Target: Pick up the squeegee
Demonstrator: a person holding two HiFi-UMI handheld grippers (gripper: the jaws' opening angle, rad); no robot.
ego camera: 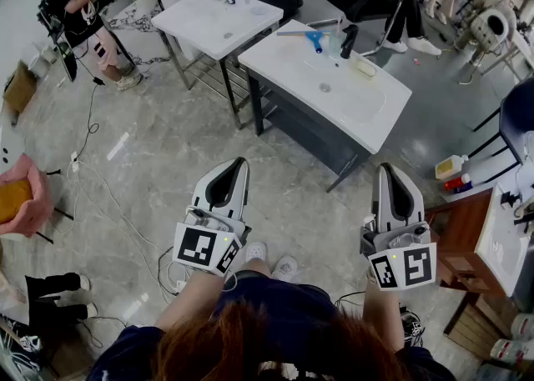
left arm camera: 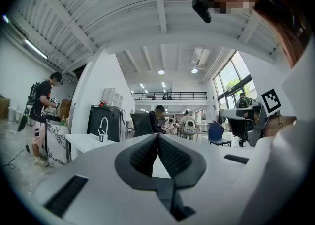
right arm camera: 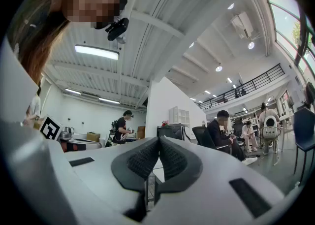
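The left gripper (ego camera: pixel 240 162) was held low in the lower middle of the head view, its jaws pressed together at the tips with nothing between them, as its own view confirmed (left arm camera: pixel 158 135). The right gripper (right arm camera: pixel 158 139) matched it at the lower right of the head view (ego camera: pixel 386 167), pads meeting and empty. Both pointed up the frame over bare grey floor (ego camera: pixel 167 146), well apart from any furniture. Beyond them, in the upper middle of the frame, stood a white washbasin (ego camera: pixel 279 61) on a dark frame. The squeegee (ego camera: pixel 313 37) lay flat along its far rim, a thin blade bar running to the left and a blue handle stub pointing toward the bowl. A black tap (ego camera: pixel 349 40) stood just to its right, with a pale yellow thing (ego camera: pixel 365 67) near that, too small to name. Further up and left was a second washbasin (ego camera: pixel 200 25), and a person (ego camera: pixel 75 12) stood in the upper left corner. The squeegee looked light and stiff, probably plastic with a soft rubber edge. The blue handle seemed the best hold, since the blade bar was thin and lay low on glossy, likely slippery ceramic. Either gripper would have to spread its jaws to take it
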